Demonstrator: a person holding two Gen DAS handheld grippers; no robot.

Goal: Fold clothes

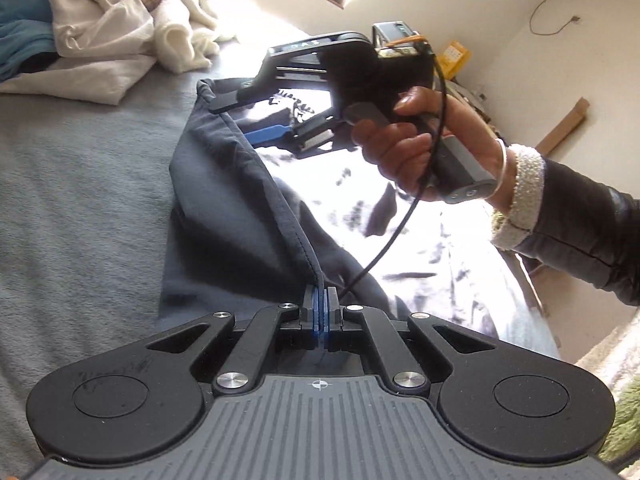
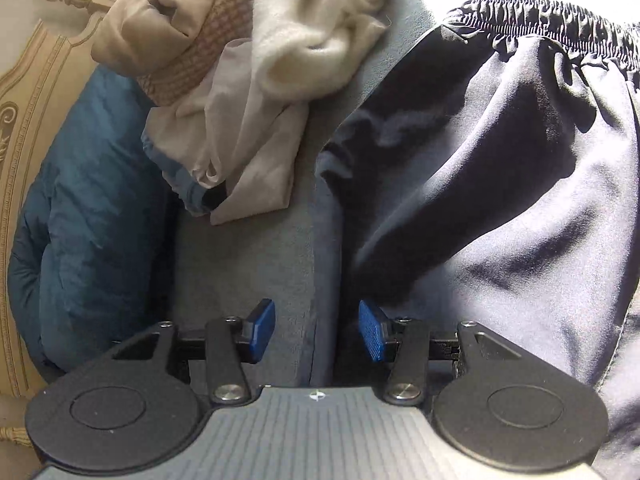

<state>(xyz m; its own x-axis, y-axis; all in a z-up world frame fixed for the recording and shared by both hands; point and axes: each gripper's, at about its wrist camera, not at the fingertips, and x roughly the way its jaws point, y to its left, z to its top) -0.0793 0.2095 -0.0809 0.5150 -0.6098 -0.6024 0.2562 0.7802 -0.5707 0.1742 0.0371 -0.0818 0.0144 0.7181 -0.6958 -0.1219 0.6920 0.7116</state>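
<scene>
Dark navy trousers (image 1: 224,200) lie on the grey bed cover (image 1: 80,200). My left gripper (image 1: 321,308) is shut on the trousers' hem edge and holds it up. My right gripper (image 1: 272,116), held in a hand, hovers open over the far end of the trousers. In the right wrist view the right gripper (image 2: 316,330) is open and empty above the grey cover, with the trousers (image 2: 500,180) and their elastic waistband (image 2: 552,20) just to its right.
A heap of cream and beige clothes (image 2: 260,60) and a teal garment (image 2: 88,200) lie at the head of the bed by a beige headboard (image 2: 32,100). The same heap shows in the left wrist view (image 1: 120,28). Bright sunlight washes out the bed's right side.
</scene>
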